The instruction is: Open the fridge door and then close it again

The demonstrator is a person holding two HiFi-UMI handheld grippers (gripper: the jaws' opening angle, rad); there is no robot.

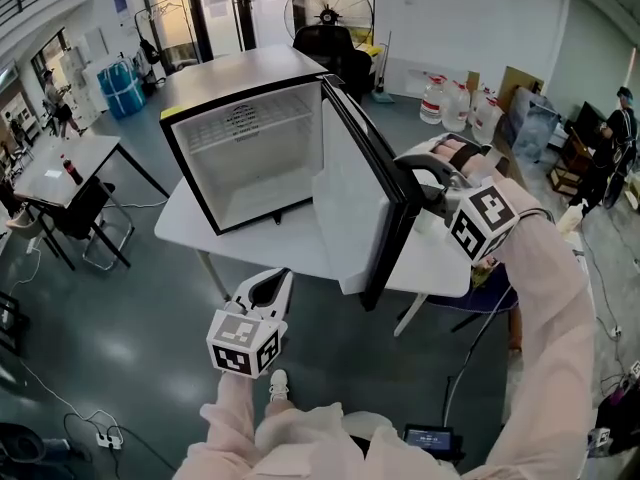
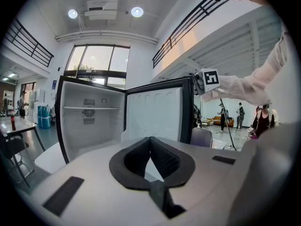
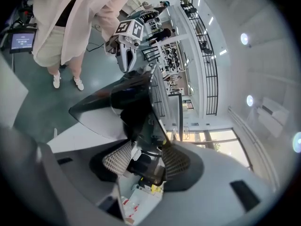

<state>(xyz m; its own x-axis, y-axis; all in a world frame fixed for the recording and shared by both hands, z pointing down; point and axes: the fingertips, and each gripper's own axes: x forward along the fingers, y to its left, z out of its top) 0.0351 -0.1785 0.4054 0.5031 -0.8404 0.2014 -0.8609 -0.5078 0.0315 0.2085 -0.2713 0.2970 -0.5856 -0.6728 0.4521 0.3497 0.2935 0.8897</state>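
Observation:
A small black fridge (image 1: 240, 158) stands on a white table (image 1: 190, 218), its white inside bare. Its door (image 1: 350, 198) stands wide open, swung out to the right. My right gripper (image 1: 427, 194) is at the door's free edge, and in the right gripper view its mesh pads (image 3: 117, 157) sit on either side of the dark door edge (image 3: 136, 107), shut on it. My left gripper (image 1: 276, 282) hangs low in front of the table, shut and holding nothing. From the left gripper view (image 2: 150, 158) the fridge (image 2: 89, 117) and door (image 2: 153, 114) lie ahead.
A black chair (image 1: 85, 213) and a second table with a bottle (image 1: 72, 171) stand at the left. A fan (image 1: 328, 13) and water jugs (image 1: 455, 103) are behind the fridge. A person (image 1: 615, 133) stands at the far right. A chair (image 1: 490, 293) sits under the table's right corner.

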